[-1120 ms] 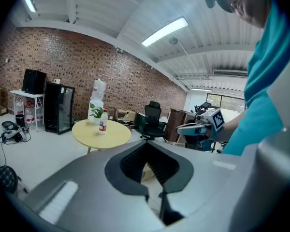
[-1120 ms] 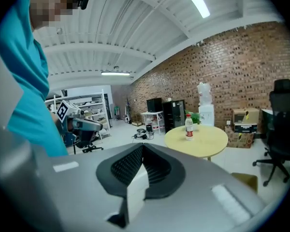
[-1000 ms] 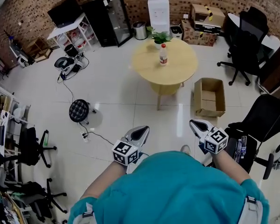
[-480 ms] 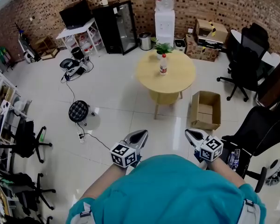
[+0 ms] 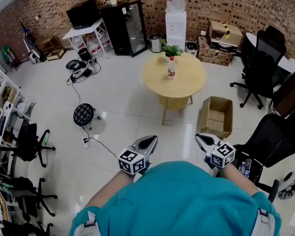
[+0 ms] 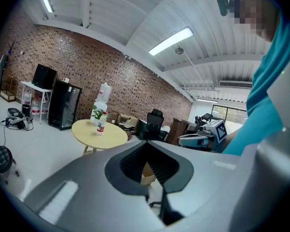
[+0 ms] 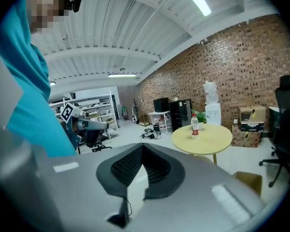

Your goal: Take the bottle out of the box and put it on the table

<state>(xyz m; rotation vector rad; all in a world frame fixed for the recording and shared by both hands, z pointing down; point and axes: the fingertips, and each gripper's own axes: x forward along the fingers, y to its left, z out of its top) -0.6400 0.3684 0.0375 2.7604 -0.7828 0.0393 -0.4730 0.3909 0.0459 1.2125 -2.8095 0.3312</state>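
Both grippers held low, close in front of the person's teal shirt point(image 5: 187, 200). Left gripper point(image 5: 151, 139): fingers clenched tip to tip, nothing between them. Right gripper point(image 5: 200, 137): fingers likewise pressed together, empty. Bottle point(image 5: 171, 68) stands upright on the round table point(image 5: 187, 82), well ahead of both sets of fingertips and roughly between their lines of aim; a potted plant point(image 5: 172, 49) sits just beyond it. Cardboard box point(image 5: 216, 117) is on the floor, flaps open, ahead of the right gripper's fingers and slightly to their right, nearer to them than the table is. Neither gripper touches the box, table or bottle.
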